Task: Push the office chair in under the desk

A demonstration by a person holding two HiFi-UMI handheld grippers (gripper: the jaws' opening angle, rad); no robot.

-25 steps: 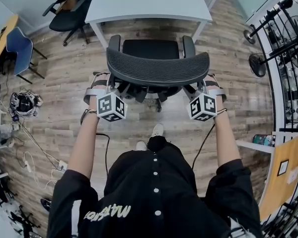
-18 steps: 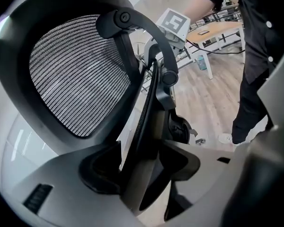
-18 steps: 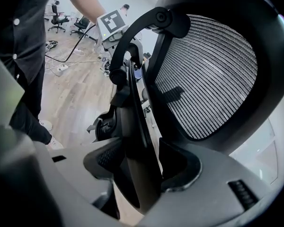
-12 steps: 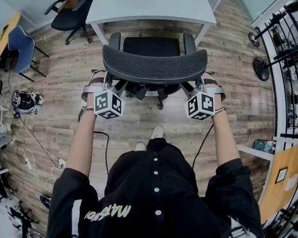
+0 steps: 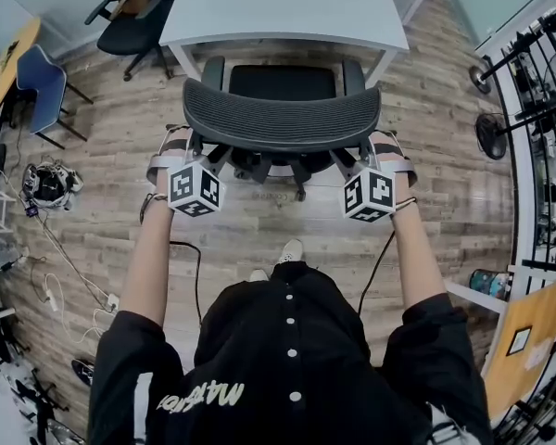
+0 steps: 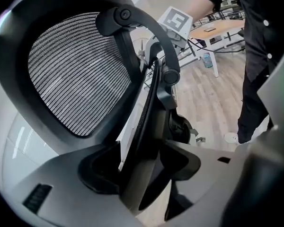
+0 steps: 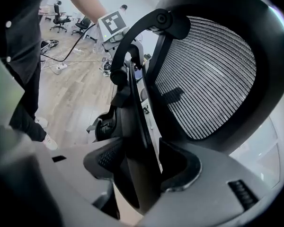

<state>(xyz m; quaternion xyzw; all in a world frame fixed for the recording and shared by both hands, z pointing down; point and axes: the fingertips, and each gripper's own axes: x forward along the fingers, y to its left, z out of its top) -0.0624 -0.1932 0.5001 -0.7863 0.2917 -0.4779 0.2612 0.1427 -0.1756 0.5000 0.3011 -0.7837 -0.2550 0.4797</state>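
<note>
The black office chair [image 5: 283, 123] stands with its mesh back toward me and its seat partly under the white desk [image 5: 278, 3]. My left gripper [image 5: 185, 145] clamps the left edge of the chair back, and my right gripper [image 5: 382, 146] clamps the right edge. In the left gripper view the back's frame [image 6: 151, 108] runs between the jaws of the left gripper [image 6: 142, 174], which have just been opening slightly while still around it. In the right gripper view the frame [image 7: 132, 103] fills the gap of the right gripper [image 7: 142, 169].
Another black chair [image 5: 130, 21] and a blue chair [image 5: 37, 86] stand at the far left. A helmet [image 5: 46, 185] and cables [image 5: 65, 276] lie on the wooden floor at left. Fan stands [image 5: 491, 133] and racks line the right side.
The chair and both grippers have moved away from me toward the desk. More of the seat now lies under the desk's edge.
</note>
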